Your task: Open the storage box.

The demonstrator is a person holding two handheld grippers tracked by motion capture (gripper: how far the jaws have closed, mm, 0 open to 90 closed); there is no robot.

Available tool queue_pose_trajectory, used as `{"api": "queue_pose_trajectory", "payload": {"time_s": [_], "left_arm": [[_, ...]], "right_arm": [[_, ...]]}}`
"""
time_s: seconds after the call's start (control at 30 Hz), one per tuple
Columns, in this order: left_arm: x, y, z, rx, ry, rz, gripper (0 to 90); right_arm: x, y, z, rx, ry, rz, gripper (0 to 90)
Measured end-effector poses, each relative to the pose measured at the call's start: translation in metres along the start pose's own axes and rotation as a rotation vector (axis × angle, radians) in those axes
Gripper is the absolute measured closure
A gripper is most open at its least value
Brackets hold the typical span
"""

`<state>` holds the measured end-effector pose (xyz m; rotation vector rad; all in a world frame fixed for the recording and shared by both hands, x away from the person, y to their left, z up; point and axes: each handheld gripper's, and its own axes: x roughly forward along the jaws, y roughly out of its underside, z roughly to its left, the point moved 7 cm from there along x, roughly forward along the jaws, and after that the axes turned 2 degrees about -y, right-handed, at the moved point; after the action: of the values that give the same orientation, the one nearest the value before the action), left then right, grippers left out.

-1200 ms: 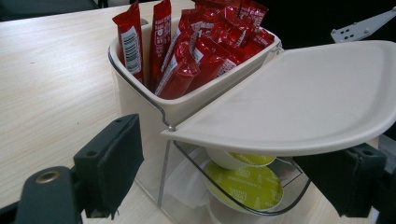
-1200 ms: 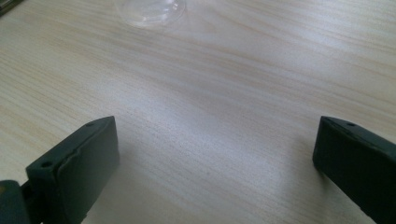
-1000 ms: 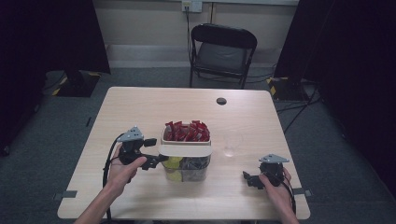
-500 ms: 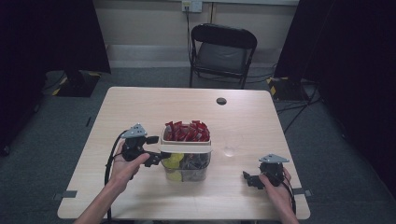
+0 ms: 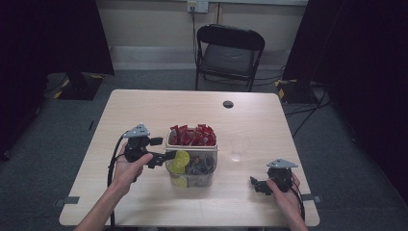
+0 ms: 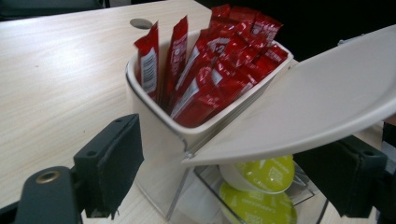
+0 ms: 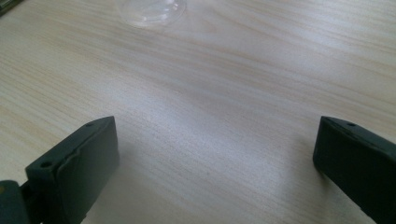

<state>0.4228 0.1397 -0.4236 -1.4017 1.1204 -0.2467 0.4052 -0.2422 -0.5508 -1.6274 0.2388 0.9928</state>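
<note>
So the left claw [image 5: 161, 149] is sitting right up against the left side of the clear plastic container [image 5: 191, 161], which is standing about mid-table, a bit toward the person's side. The left hand [image 5: 126, 166] is gripping the tool from underneath, with the forearm coming in at an angle from the bottom edge and the wrist bent so the jaws are pointing to the right, at the box. In the left gripper view the jaws are spread wide, one on each side of the container's corner, and they aren't clamping anything. The white lid [image 6: 299, 102] is hanging tilted, propped open just above the lower compartment, where a couple of green-topped pods [image 6: 261, 175] are lying. The upper tray is packed with red sachets [image 6: 219, 51] standing upright.

Over on the right, the right hand [image 5: 284, 192] is resting near the front edge of the table [image 5: 144, 110], well apart from the container. The right claw [image 5: 257, 185] is pointing left and slightly forward, low over the wood. Its jaws are also gaping wide with just bare tabletop between them, holding nothing. A clear glass [image 5: 239, 147] is standing just beside the container's right side, between it and that hand.
</note>
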Motion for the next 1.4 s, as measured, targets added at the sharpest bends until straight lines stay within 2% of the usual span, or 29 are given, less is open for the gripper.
{"api": "queue_pose_trajectory", "payload": {"time_s": [0.07,0.33,0.5,0.67,0.97,1.27,1.4], "left_arm": [[-0.001,-0.003,-0.002,0.008,0.000,-0.003,15.8],[0.001,-0.012,0.002,-0.007,-0.009,-0.007,15.9],[0.001,-0.017,-0.002,-0.006,0.005,-0.016,15.9],[0.004,-0.019,0.003,-0.013,-0.008,-0.017,15.7],[0.005,-0.020,0.008,-0.034,0.001,-0.019,15.6],[0.006,-0.019,0.019,-0.057,-0.040,-0.023,15.9],[0.007,-0.018,0.024,-0.052,-0.051,-0.015,16.0]], "right_arm": [[0.000,0.000,0.000,0.000,0.000,0.000,0.0],[0.000,0.000,0.000,0.000,0.000,0.000,0.0],[0.000,0.000,0.000,0.000,0.000,0.000,0.0],[0.000,0.000,0.000,0.000,0.000,0.000,0.0],[0.000,0.000,0.000,0.000,0.001,0.001,0.0],[0.000,0.000,0.000,0.002,0.003,0.003,0.0],[0.000,0.000,0.000,0.002,0.003,0.003,0.0]]}}
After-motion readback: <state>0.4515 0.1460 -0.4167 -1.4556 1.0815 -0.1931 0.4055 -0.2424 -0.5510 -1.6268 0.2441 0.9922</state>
